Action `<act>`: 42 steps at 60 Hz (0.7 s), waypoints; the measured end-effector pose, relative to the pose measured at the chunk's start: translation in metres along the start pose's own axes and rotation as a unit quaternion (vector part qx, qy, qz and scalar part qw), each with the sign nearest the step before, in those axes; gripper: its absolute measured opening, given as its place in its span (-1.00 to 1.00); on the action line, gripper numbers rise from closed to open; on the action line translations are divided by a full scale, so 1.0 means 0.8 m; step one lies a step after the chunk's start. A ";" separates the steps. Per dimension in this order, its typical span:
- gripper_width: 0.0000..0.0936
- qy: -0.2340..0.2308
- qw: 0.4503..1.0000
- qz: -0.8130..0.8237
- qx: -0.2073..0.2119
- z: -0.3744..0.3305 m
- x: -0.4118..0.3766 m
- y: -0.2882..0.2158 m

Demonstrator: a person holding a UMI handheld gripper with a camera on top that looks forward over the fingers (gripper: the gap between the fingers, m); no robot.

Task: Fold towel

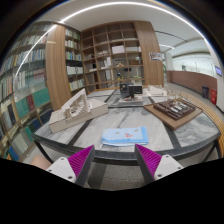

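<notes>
Pale table (92,127), folded light-blue towel (124,136) lying flat on it, dark box (131,91) farther back.

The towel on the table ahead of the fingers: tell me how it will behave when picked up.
The towel lies flat and thin on the table, so it will probably sag and drape, not hold its shape. It looks light, likely sliding if pushed. The gripper is open, short of it.

One folded towel (124,137), one table (80,134), one wooden tray (180,109), two tall bookcases (118,55).
</notes>
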State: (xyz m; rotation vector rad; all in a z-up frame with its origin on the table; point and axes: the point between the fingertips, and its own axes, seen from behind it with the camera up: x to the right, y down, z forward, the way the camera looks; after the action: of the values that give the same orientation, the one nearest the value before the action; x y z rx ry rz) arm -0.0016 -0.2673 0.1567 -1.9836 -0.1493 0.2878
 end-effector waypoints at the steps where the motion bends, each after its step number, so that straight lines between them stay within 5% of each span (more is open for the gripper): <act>1: 0.78 -0.004 1.000 -0.003 0.000 0.001 -0.003 0.000; 17: 0.77 -0.035 0.998 -0.055 -0.026 0.123 -0.069 0.001; 34: 0.67 0.006 0.992 -0.082 -0.091 0.303 -0.062 0.038; 42: 0.34 0.014 0.989 -0.095 -0.111 0.356 -0.061 0.060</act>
State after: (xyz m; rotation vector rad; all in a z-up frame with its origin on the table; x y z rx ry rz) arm -0.1265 -0.0487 0.0073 -2.1749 -0.3625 0.1233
